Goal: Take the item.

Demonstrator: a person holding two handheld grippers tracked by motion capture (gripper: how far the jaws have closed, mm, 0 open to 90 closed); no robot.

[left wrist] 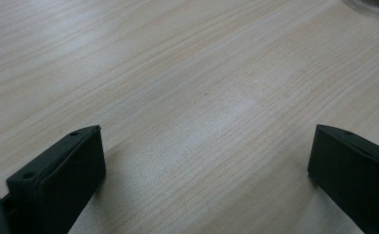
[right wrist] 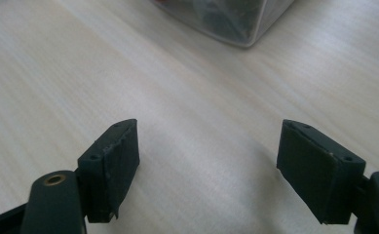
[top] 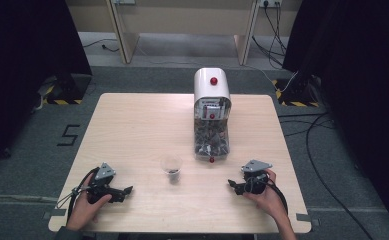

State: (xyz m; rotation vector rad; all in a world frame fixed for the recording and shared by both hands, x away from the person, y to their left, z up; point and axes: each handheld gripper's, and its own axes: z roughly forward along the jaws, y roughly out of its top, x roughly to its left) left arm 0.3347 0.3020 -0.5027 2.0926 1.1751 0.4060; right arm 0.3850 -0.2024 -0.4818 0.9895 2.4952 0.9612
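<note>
A white dispenser (top: 211, 112) with a red knob on top and a clear bin of dark pieces stands at the table's far middle; its clear corner (right wrist: 236, 24) shows at the top of the right gripper view. A small clear cup (top: 171, 166) with a few dark bits in it sits in front of the dispenser, slightly left. My left gripper (top: 127, 190) rests low at the front left, pointing right toward the cup, open over bare wood (left wrist: 204, 141). My right gripper (top: 233, 185) is at the front right, pointing left, open with nothing between its jaws (right wrist: 209, 165).
The light wooden table (top: 137, 125) has wide bare room on its left half and at the back right. Cables (top: 302, 130) lie on the grey floor to the right. Black curtains hang at both sides, with wooden furniture legs behind the table.
</note>
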